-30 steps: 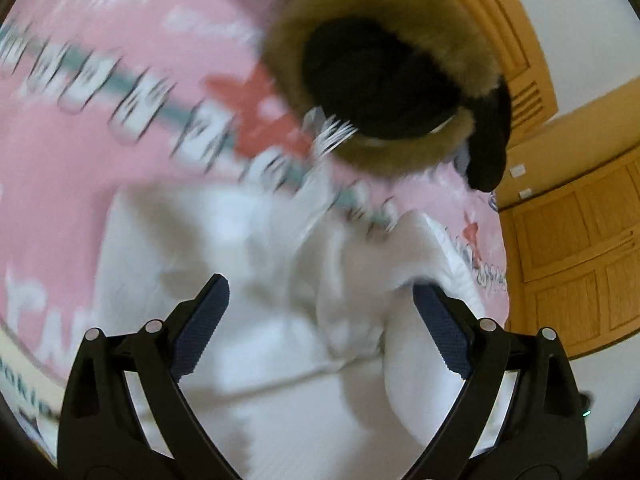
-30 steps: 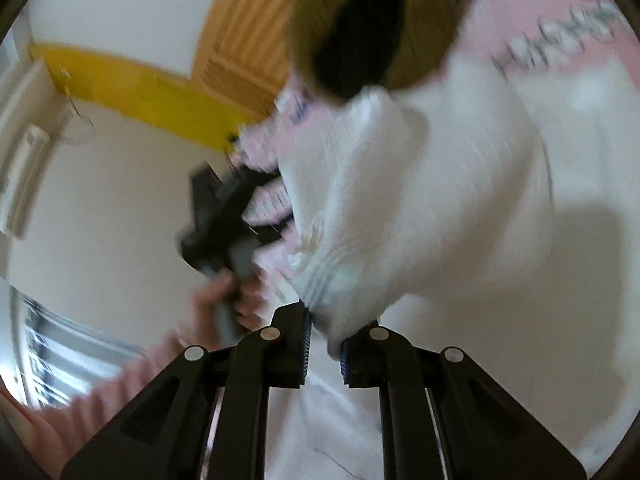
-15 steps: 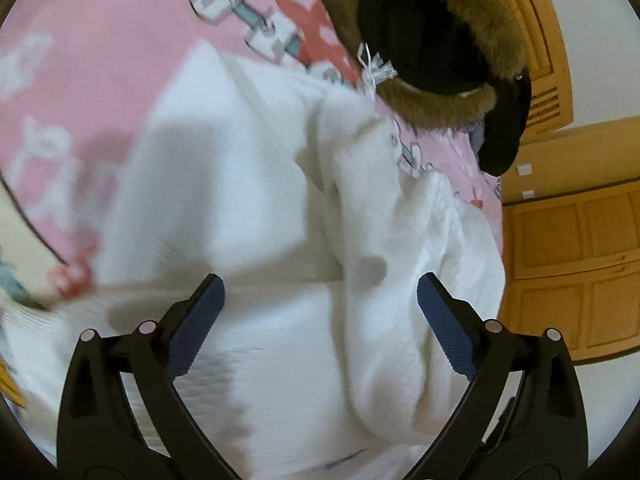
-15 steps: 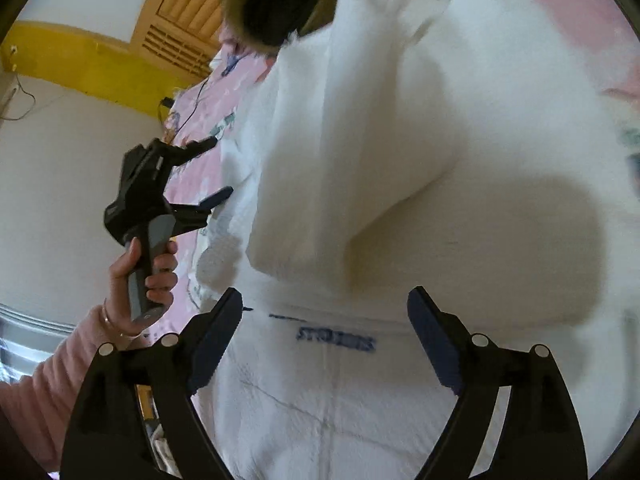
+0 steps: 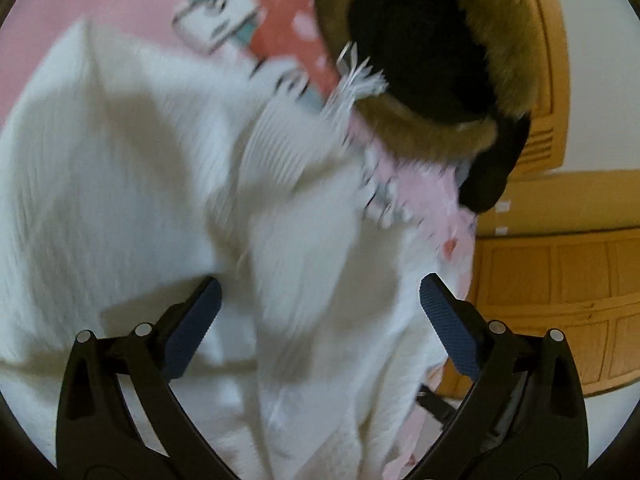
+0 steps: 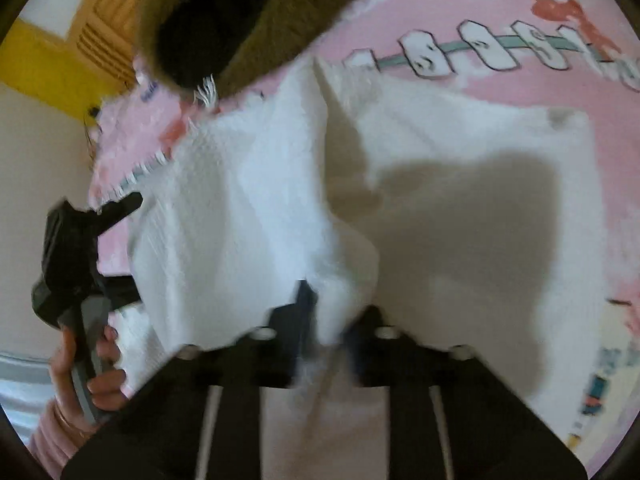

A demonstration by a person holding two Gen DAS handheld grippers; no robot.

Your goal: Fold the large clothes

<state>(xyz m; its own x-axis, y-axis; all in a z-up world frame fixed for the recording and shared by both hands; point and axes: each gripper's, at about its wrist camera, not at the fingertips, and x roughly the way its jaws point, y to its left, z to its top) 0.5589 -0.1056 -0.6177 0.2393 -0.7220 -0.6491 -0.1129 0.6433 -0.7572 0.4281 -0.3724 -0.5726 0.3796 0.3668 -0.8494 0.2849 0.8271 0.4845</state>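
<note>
A white knitted sweater (image 5: 132, 208) lies on a pink patterned bedsheet (image 5: 48, 12). My left gripper (image 5: 320, 312) is open just above a bunched fold of the sweater. In the right wrist view the sweater (image 6: 460, 184) spreads over the sheet (image 6: 500, 4). My right gripper (image 6: 328, 320) is shut on a raised fold of the white sweater. The left gripper (image 6: 116, 240) shows at the left edge of that view, held by a hand, beside the sweater's edge.
A black coat with a brown fur-trimmed hood (image 5: 424, 52) lies at the sweater's far end; it also shows in the right wrist view (image 6: 224, 20). Wooden cabinet doors (image 5: 560, 288) stand to the right of the bed. A yellow band (image 6: 48, 64) runs along the wall.
My right gripper opened half a second ago and has now closed on a fold of the sweater. My left gripper stayed open and shifted over the sweater.
</note>
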